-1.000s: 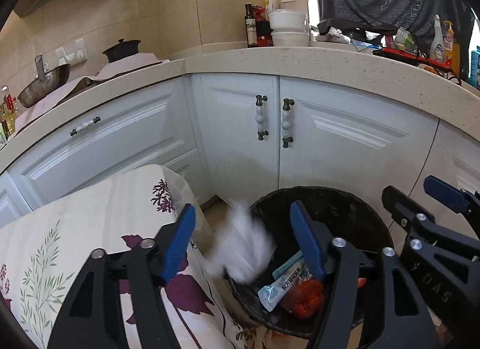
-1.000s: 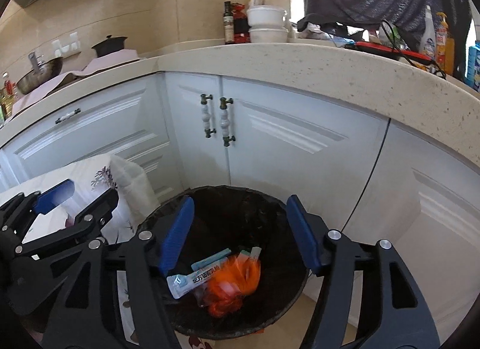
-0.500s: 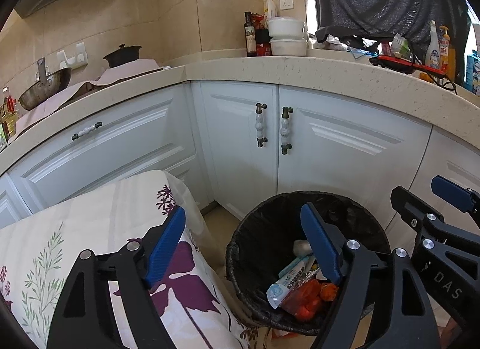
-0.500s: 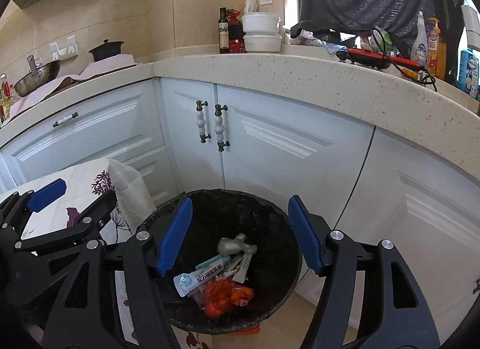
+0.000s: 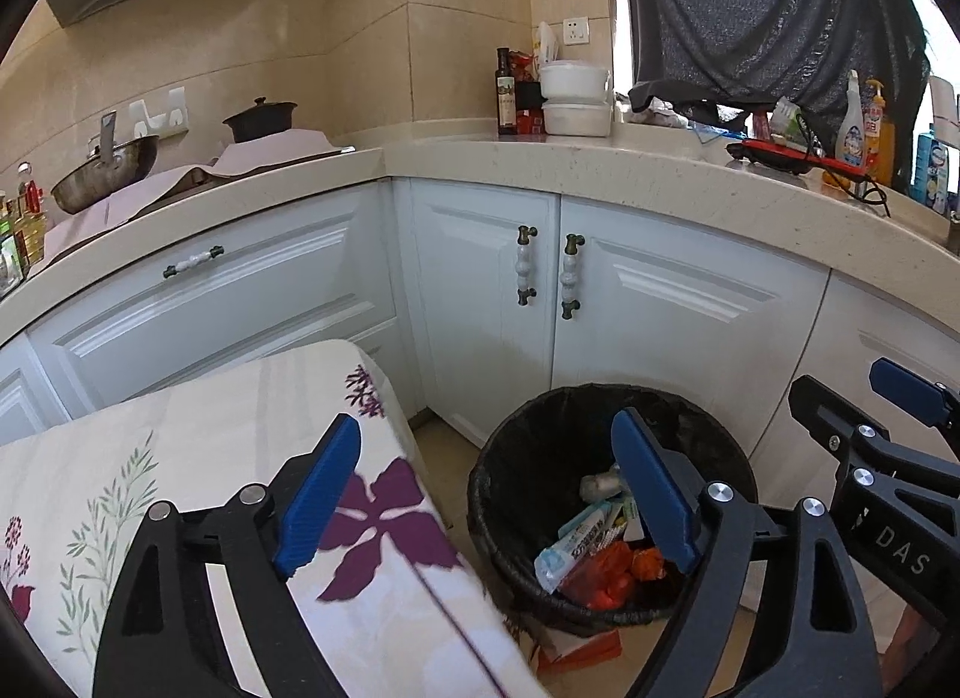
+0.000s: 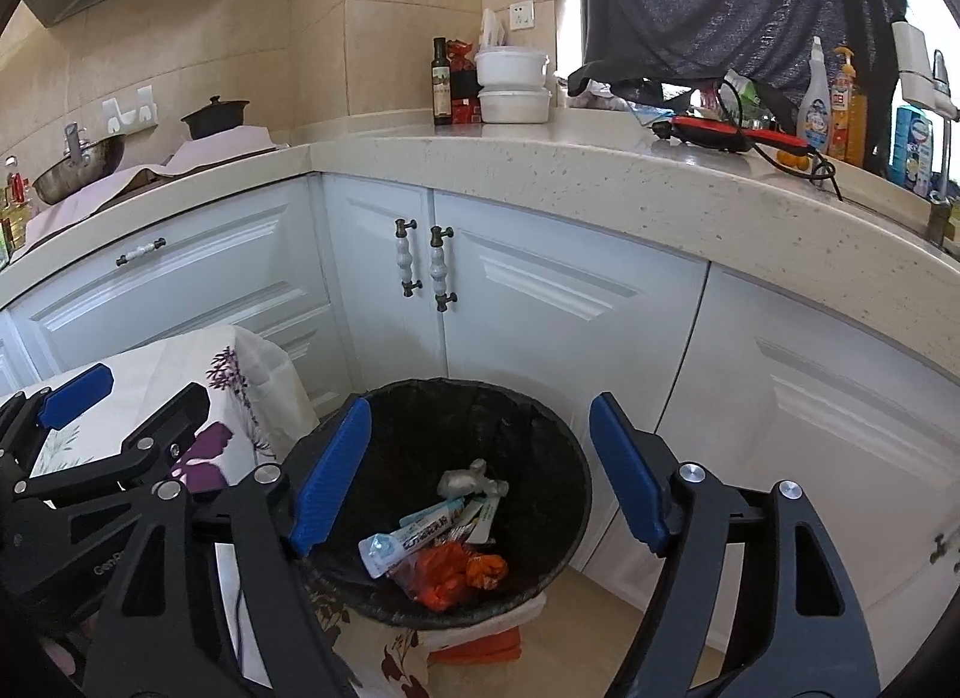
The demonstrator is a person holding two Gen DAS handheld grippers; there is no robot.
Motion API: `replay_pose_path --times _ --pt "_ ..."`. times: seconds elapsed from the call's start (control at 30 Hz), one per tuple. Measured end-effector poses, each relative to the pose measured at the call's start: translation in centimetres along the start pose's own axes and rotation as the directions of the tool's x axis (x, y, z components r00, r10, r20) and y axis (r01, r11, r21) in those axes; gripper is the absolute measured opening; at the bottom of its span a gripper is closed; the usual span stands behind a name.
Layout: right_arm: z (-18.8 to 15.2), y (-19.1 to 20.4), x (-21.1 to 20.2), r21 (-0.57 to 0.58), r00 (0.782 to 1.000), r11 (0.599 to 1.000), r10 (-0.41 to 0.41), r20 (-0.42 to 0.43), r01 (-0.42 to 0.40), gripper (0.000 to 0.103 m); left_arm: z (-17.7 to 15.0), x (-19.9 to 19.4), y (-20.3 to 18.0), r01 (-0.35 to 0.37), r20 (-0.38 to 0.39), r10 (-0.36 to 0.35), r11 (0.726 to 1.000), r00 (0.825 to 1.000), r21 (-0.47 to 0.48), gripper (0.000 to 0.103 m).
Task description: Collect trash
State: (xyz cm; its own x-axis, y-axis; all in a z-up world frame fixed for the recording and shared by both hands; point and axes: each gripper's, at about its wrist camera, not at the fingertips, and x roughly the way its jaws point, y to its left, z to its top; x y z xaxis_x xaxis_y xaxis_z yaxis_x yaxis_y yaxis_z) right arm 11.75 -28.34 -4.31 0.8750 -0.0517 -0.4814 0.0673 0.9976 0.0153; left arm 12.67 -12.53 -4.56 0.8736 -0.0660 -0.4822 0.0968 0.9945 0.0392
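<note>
A round bin with a black liner (image 5: pixel 522 458) (image 6: pixel 558 458) stands on the floor below the white cabinets. Inside lie a crumpled grey-white wad (image 5: pixel 597 483) (image 6: pixel 465 481), a white-and-teal wrapper (image 5: pixel 573 542) (image 6: pixel 414 536) and orange plastic (image 5: pixel 606 575) (image 6: pixel 456 572). My left gripper (image 5: pixel 489 494) is open and empty, above the bin's left rim and the table edge. My right gripper (image 6: pixel 480 476) is open and empty, straight above the bin. Each gripper shows at the edge of the other's view.
A table with a floral cloth (image 5: pixel 180 488) (image 6: pixel 234 398) stands just left of the bin. White cabinet doors (image 5: pixel 492 302) and a stone countertop (image 5: pixel 690 182) with bottles and bowls lie behind. An orange item (image 6: pixel 480 647) lies on the floor by the bin's base.
The white wad that was falling at the bin's left rim now lies inside the bin. Both open grippers have risen and drawn back a little from the bin.
</note>
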Motion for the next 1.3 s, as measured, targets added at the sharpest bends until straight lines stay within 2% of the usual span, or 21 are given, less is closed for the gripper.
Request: replay_pose_path --times 0.37,0.5,0.57,0.77,1.3 --pt "-1.7 2.0 -4.6 0.002 0.999 0.999 0.036 0.02 -0.036 0.075 -2.2 -4.8 3.1 -0.017 -0.003 0.017 0.999 1.0 -0.043 0.085" --pt "-2.0 3.0 -6.5 -0.011 0.998 0.999 0.05 0.034 -0.05 0.076 -2.4 -6.9 4.4 -0.033 0.018 0.034 0.998 0.999 -0.058 0.085" --pt "-2.0 3.5 -7.4 -0.016 0.998 0.998 0.053 0.046 -0.053 0.081 -2.4 -7.9 5.0 -0.04 0.026 0.042 0.997 0.999 -0.064 0.085" --pt "-2.0 4.5 -9.7 -0.032 0.996 0.998 0.057 0.072 -0.055 0.081 -2.6 -10.4 6.2 -0.047 0.067 0.052 0.996 0.996 -0.078 0.086" --pt "-2.3 5.8 -12.0 -0.058 0.993 0.997 0.059 0.102 -0.053 0.082 -3.2 -13.1 7.7 -0.04 0.085 0.049 0.994 0.995 -0.1 0.087"
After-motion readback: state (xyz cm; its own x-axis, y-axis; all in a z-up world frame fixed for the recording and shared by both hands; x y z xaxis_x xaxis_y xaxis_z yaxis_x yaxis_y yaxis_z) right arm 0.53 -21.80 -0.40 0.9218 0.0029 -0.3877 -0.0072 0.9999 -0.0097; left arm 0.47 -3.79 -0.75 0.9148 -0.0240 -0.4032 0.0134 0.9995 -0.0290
